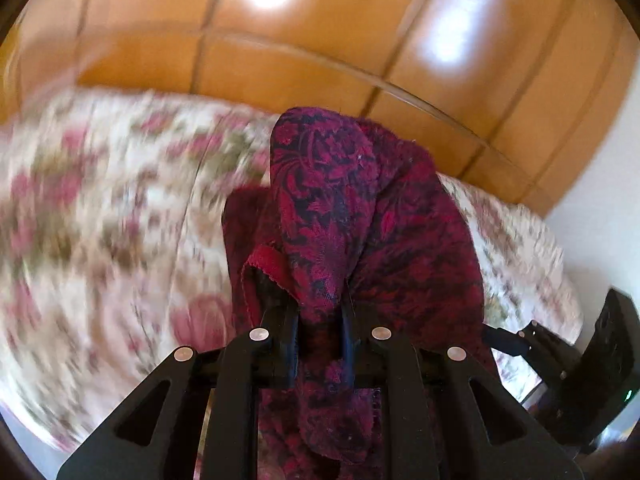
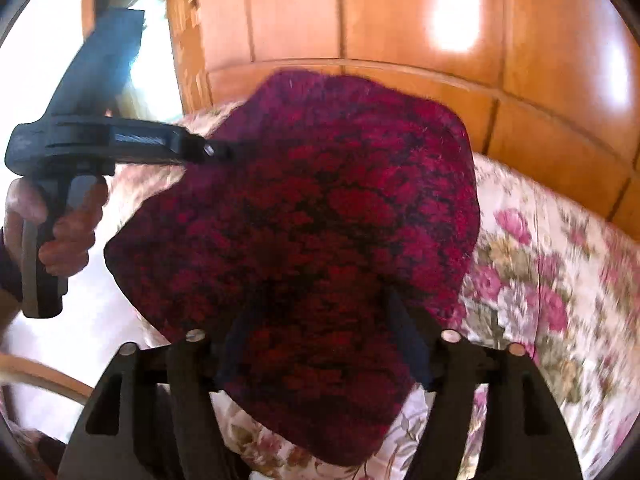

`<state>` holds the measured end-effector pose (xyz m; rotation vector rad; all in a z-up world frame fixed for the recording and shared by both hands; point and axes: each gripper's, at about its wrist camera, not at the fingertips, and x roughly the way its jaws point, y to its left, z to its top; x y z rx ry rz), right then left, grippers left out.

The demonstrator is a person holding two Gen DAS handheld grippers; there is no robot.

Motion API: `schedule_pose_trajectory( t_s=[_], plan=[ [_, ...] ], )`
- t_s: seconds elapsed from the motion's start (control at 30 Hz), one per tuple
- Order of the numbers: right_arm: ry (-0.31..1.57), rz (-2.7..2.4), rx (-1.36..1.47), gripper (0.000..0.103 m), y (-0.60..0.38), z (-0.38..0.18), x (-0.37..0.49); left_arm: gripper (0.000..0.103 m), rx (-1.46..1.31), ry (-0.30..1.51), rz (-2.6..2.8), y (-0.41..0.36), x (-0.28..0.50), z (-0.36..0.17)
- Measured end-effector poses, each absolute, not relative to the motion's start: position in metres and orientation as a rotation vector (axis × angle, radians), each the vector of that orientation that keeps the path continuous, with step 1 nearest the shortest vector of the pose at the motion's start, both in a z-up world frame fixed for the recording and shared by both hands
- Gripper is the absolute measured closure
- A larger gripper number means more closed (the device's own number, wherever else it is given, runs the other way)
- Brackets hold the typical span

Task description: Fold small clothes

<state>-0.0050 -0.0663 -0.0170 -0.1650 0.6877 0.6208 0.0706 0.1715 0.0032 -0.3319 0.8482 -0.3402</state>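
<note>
Only the right wrist view shows the person's left hand (image 2: 60, 232) on the grip of the left hand-held gripper (image 2: 224, 149), whose tip disappears into the cloth's upper left edge, while the left wrist view alone shows its two fingers pinched narrow on a bunched fold of the dark red cloth (image 1: 348, 208). The right hand-held gripper (image 2: 320, 344) has its fingers spread wide, with the fuzzy, black-patterned cloth (image 2: 320, 208) draped between and over them, so whether anything is clamped cannot be told. Beyond lies a bed (image 2: 552, 280) with a cream, pink-flowered cover, then a glossy wooden panelled wardrobe (image 1: 320, 52).
</note>
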Motion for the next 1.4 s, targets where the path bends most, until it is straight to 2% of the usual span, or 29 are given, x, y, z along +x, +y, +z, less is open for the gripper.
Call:
schedule_pose_trajectory(
  t_s=[0.1, 0.17, 0.27, 0.4, 0.5, 0.6, 0.73, 0.87, 0.97, 1.07, 1.17, 1.2, 1.27, 1.4],
  plan=[
    [0.697, 0.652, -0.181, 0.024, -0.069, -0.020, -0.003, 0.087, -0.399, 0.829, -0.353, 0.175, 0.061, -0.002],
    [0.726, 0.701, -0.127, 0.024, -0.081, -0.022, 0.004, 0.087, -0.405, 0.822, -0.355, 0.173, 0.059, -0.003],
    [0.774, 0.763, 0.006, 0.027, -0.104, -0.011, 0.021, 0.084, -0.420, 0.819, -0.351, 0.174, 0.062, 0.000],
    [0.744, 0.733, 0.130, 0.029, -0.127, 0.018, 0.037, 0.080, -0.369, 0.804, -0.339, 0.169, 0.062, 0.012],
    [0.721, 0.649, 0.094, 0.031, -0.117, 0.036, 0.058, 0.080, -0.296, 0.786, -0.316, 0.160, 0.062, 0.020],
    [0.737, 0.625, 0.081, 0.033, -0.096, 0.045, 0.083, 0.072, -0.232, 0.782, -0.249, 0.154, 0.061, 0.021],
    [0.792, 0.556, 0.000, 0.033, -0.060, 0.039, 0.121, 0.072, -0.242, 0.787, -0.227, 0.155, 0.061, 0.017],
    [0.897, 0.519, -0.070, 0.028, -0.036, 0.019, 0.157, 0.072, -0.263, 0.818, -0.173, 0.159, 0.067, 0.003],
    [0.934, 0.502, -0.144, 0.021, -0.021, 0.002, 0.168, 0.072, -0.289, 0.839, -0.164, 0.165, 0.073, -0.007],
    [0.966, 0.495, -0.159, 0.014, -0.017, -0.013, 0.178, 0.063, -0.306, 0.854, -0.144, 0.170, 0.077, -0.012],
    [0.969, 0.511, -0.122, 0.014, -0.025, -0.017, 0.182, 0.062, -0.349, 0.855, -0.159, 0.174, 0.075, -0.007],
    [0.955, 0.519, -0.111, 0.013, -0.029, -0.017, 0.179, 0.057, -0.346, 0.855, -0.153, 0.173, 0.074, -0.006],
    [0.937, 0.532, -0.090, 0.012, -0.033, -0.015, 0.175, 0.053, -0.315, 0.843, -0.132, 0.170, 0.071, -0.002],
    [0.888, 0.569, -0.020, 0.010, -0.046, -0.011, 0.167, 0.053, -0.269, 0.829, -0.117, 0.163, 0.066, 0.004]
  ],
)
